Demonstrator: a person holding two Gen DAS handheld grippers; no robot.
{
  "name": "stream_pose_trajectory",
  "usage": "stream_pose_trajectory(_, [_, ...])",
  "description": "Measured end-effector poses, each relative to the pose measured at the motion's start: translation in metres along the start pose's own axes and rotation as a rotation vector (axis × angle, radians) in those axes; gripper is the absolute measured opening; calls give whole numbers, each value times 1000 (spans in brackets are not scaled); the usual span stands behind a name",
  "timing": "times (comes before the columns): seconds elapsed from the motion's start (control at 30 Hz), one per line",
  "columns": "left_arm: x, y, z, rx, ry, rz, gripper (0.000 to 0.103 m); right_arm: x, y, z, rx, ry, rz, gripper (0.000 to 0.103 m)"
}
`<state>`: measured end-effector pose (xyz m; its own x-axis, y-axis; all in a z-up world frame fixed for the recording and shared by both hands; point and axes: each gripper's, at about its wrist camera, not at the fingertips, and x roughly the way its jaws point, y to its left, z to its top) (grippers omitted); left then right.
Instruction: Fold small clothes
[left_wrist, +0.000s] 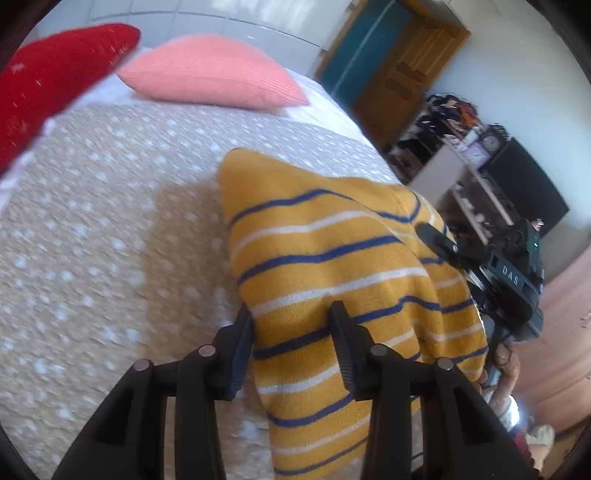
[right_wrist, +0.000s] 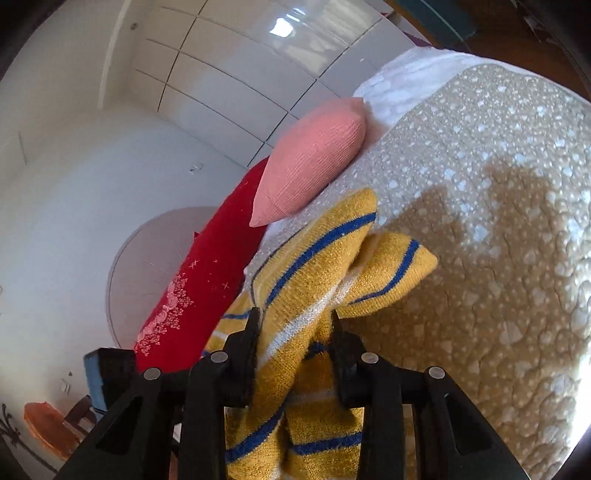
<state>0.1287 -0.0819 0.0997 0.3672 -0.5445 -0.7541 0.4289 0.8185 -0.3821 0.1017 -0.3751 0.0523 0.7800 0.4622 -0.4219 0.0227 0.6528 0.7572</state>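
A yellow knit garment (left_wrist: 325, 280) with blue and white stripes hangs lifted above the bed between both grippers. My left gripper (left_wrist: 291, 314) is shut on its near edge, the cloth running between the fingers. My right gripper (right_wrist: 295, 321) is shut on another bunched part of the same yellow garment (right_wrist: 321, 266), whose folds stick out past the fingertips. The right gripper (left_wrist: 443, 245) also shows in the left wrist view at the garment's right edge.
The bed has a beige quilt with white spots (left_wrist: 92, 221) and shows in the right wrist view (right_wrist: 498, 240) too. A pink pillow (left_wrist: 210, 70) and a red pillow (left_wrist: 48, 77) lie at its head. Shelves and a dark screen (left_wrist: 517, 184) stand beyond the bed.
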Motion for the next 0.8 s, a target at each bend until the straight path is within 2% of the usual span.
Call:
stream_pose_trajectory(0.03, [1, 2, 0, -3, -6, 47, 61, 6, -3, -1, -14, 7, -95, 52])
stream_pose_trajectory(0.07, [4, 5, -2, -13, -11, 95, 76, 12, -7, -4, -32, 19, -200, 52])
stream_pose_trajectory(0.1, [9, 9, -6, -28, -6, 125, 78, 15, -14, -8, -45, 35, -279, 52])
stream_pose_trajectory(0.13, [15, 15, -14, -39, 22, 136, 78, 14, -18, -11, -44, 46, -299, 52])
stream_pose_trajectory(0.2, [30, 25, -33, -54, 102, 139, 78, -3, -14, -18, -39, 16, -275, 52])
stream_pose_trajectory(0.23, [28, 28, -43, -58, 102, 144, 78, -14, -8, -19, -57, -4, -267, 52])
stream_pose_trajectory(0.37, [0, 31, -77, -66, 8, 182, 78, -38, 45, -24, -190, -41, -176, 52])
stream_pose_trajectory(0.43, [-22, 27, -89, -79, -56, 219, 78, -34, 64, -30, -217, 7, -62, 54])
stream_pose_trajectory(0.47, [-34, 26, -94, -81, -90, 246, 78, -30, 67, -36, -204, 49, -7, 58])
stream_pose_trajectory(0.5, [-45, 25, -97, -79, -128, 277, 79, -23, 64, -44, -187, 90, 23, 68])
stream_pose_trajectory(0.53, [-54, 19, -99, -74, -159, 302, 80, -15, 59, -51, -177, 120, 1, 76])
stream_pose_trajectory(0.6, [-77, 11, -107, -57, -223, 350, 85, 4, 35, -60, -148, 162, -151, 76])
stream_pose_trajectory(0.63, [-91, 7, -113, -50, -260, 376, 86, 10, 22, -63, -129, 174, -213, 68])
stream_pose_trajectory(0.7, [-119, 6, -123, -38, -317, 424, 94, 4, 16, -68, -119, 148, -247, 54])
stream_pose_trajectory(0.77, [-142, 2, -128, -22, -377, 486, 99, -14, 33, -75, -158, 113, -271, 59])
stream_pose_trajectory(0.8, [-152, -1, -132, -17, -409, 516, 101, -27, 47, -80, -198, 84, -292, 69])
